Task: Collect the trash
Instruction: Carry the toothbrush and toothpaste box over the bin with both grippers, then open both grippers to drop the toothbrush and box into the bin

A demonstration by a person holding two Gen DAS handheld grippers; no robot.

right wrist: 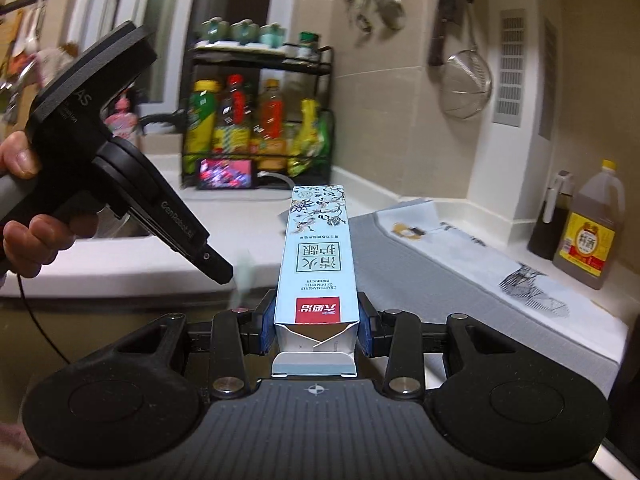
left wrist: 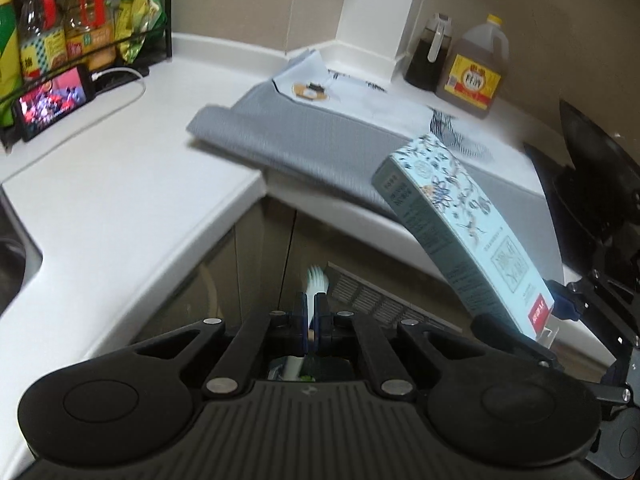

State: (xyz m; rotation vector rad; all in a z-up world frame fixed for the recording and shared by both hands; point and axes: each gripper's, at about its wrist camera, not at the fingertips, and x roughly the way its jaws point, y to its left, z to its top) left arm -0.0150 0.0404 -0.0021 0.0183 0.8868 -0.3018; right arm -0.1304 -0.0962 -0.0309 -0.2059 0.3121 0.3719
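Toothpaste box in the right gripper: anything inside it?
The toothpaste box, clamped in the right gripper, has its near flap open. Only bare white cardboard shows at the mouth; deeper inside is hidden.

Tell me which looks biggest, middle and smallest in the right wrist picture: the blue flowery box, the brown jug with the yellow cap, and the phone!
1. Blue flowery box, though it looks big partly because the right gripper holds it near the camera.
2. Brown jug.
3. Phone, far back by the rack.
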